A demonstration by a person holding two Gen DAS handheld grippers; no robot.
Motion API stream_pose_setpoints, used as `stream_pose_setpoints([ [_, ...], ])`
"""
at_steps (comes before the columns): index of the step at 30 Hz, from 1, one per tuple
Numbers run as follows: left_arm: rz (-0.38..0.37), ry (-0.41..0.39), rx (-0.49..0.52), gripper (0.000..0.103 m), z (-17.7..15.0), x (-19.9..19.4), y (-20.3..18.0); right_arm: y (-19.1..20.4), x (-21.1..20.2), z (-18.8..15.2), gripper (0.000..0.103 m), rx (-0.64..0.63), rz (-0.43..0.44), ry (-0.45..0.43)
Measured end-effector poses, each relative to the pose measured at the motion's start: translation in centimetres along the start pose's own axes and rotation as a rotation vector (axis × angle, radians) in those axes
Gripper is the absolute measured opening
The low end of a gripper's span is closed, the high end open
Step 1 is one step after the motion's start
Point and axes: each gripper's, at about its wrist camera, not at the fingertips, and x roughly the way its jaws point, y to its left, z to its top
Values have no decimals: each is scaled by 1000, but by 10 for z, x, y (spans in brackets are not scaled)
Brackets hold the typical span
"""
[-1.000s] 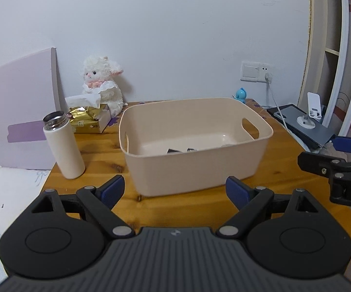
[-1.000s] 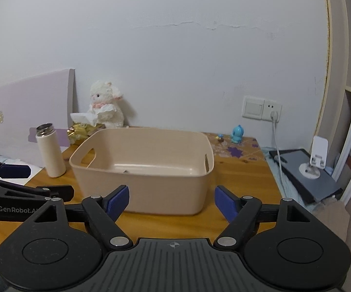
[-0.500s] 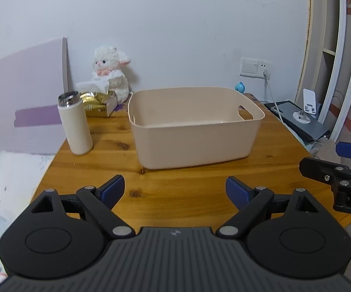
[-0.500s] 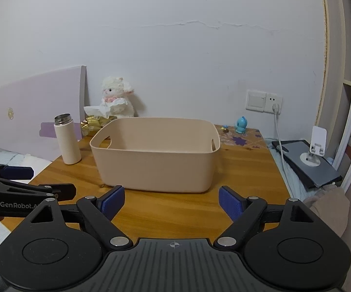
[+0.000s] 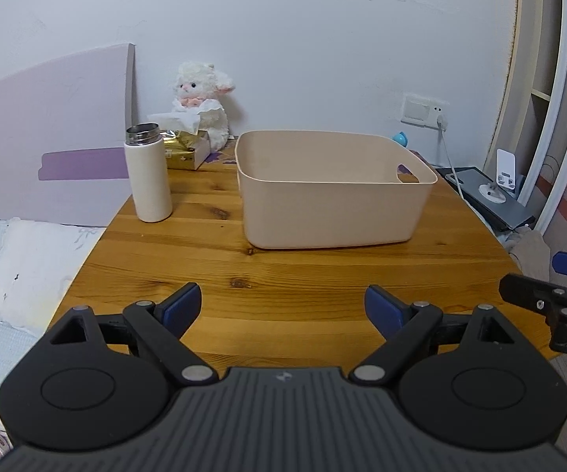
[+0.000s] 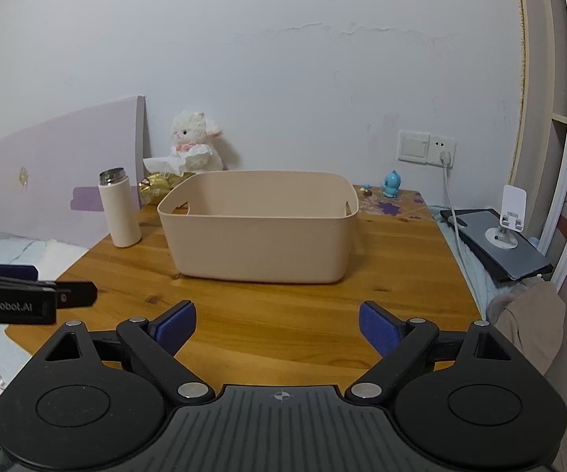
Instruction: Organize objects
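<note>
- The beige bin [image 5: 334, 192] sits mid-surface [image 5: 283, 275], and from this low angle I can't see whether anything lies inside it, so I'd judge the task's progress only loosely.
- The white flask [image 5: 148, 175] stands upright left of the bin, near the surface's left edge above the bed [image 5: 16, 267]; being tall and narrow, a sideways brush from me could tip it over that edge.
- The tissue box [image 5: 187, 151] and plush lamb [image 5: 201, 102] crowd behind the flask, so a reach from the front could shove it into them.
- My left hand-held gripper [image 5: 283, 306] is spread wide, holding and touching nothing, hovering over the near surface.
- My right hand-held gripper [image 6: 277, 320] is likewise spread wide and empty.
</note>
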Motion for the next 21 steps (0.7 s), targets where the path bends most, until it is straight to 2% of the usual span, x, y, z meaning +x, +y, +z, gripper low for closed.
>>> stream_pose_setpoints([
  [10, -5, -24, 2, 91, -4, -13, 2, -4, -1, -11, 92, 16, -21, 27],
  [21, -18, -36, 43, 91, -7, -16, -7, -14, -13, -11, 92, 42, -53, -8],
])
